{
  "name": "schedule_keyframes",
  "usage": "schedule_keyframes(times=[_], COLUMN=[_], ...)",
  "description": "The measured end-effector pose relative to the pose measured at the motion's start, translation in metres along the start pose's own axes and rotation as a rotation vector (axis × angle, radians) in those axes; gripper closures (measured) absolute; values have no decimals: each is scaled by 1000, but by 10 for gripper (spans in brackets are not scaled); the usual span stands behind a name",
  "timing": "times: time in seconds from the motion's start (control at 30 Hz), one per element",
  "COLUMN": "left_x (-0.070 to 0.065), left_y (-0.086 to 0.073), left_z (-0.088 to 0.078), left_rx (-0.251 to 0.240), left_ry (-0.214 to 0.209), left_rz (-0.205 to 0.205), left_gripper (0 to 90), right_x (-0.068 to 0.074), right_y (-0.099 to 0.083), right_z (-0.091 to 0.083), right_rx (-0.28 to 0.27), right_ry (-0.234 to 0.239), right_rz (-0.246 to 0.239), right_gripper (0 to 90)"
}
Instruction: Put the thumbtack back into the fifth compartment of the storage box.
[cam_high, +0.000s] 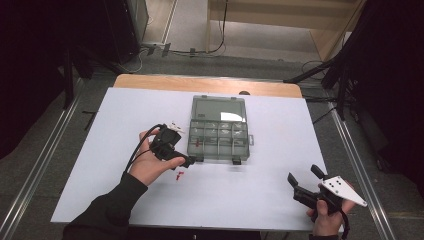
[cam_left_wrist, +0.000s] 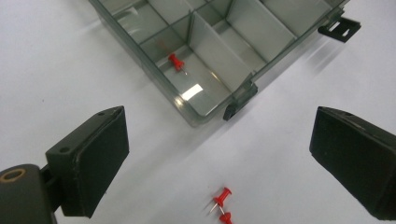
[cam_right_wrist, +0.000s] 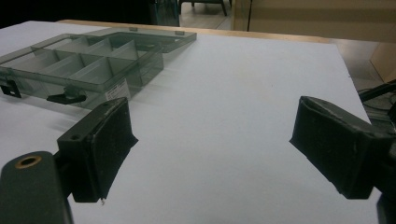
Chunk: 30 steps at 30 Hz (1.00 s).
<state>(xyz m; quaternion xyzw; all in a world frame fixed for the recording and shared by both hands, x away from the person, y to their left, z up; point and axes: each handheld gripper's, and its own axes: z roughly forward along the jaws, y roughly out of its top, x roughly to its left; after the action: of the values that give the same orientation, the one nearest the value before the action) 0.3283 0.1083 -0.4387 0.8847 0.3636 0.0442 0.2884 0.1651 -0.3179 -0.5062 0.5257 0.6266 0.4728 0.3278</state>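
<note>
A white sheet (cam_high: 280, 190) covers the wooden tabletop (cam_high: 210, 84). Grey carpet floor (cam_high: 60, 125) surrounds it, with metal rails (cam_high: 357, 165) alongside, black cables (cam_high: 220, 30) behind, and pale wooden furniture (cam_high: 300, 20) beyond.

The lower red pushpin (cam_left_wrist: 225, 218) is running off the left gripper view's bottom edge; the organizer box (cam_left_wrist: 219, 51) is getting cropped at the top.

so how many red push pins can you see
3. One push pin lies inside a corner compartment of the open organizer box. Two more lie close together on the white table in front of the box. Others may be hidden behind the dividers.
</note>
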Motion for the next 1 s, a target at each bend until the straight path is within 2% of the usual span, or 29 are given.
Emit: schedule_keyframes(times=[0.17,0.27,0.3,0.4,0.6,0.7,0.87,0.97,1.0], left_x=[-2,-4,-4,-7,-11,-12,-12,-12,-12], left_y=[-7,-12,-13,-18,-27,-31,-38,-42,-44], left_z=[-2,-3,-3,-2,-2,-2,-1,-1,-1], left_rx=[0,-9,-7,-6,8,8,25,31,29], left_ry=[2,-10,-11,-5,48,54,43,30,34], left_rz=[5,10,12,9,13,1,-2,4,-1], left_gripper=[56,137,142,142,142,148,215,313,317], right_x=[1,1,2,1,1,1,1,2,1], right_y=[0,0,0,-1,-1,-1,-1,-1,-1], right_z=[0,0,0,1,1,1,1,0,1], right_rx=[3,1,8,4,3,6,7,11,10], right_ry=[1,2,4,-1,0,0,0,-1,-1], right_rz=[5,-2,9,0,-3,-5,-3,1,-2], right_gripper=[127,127,127,127,127,128,128,129,129])
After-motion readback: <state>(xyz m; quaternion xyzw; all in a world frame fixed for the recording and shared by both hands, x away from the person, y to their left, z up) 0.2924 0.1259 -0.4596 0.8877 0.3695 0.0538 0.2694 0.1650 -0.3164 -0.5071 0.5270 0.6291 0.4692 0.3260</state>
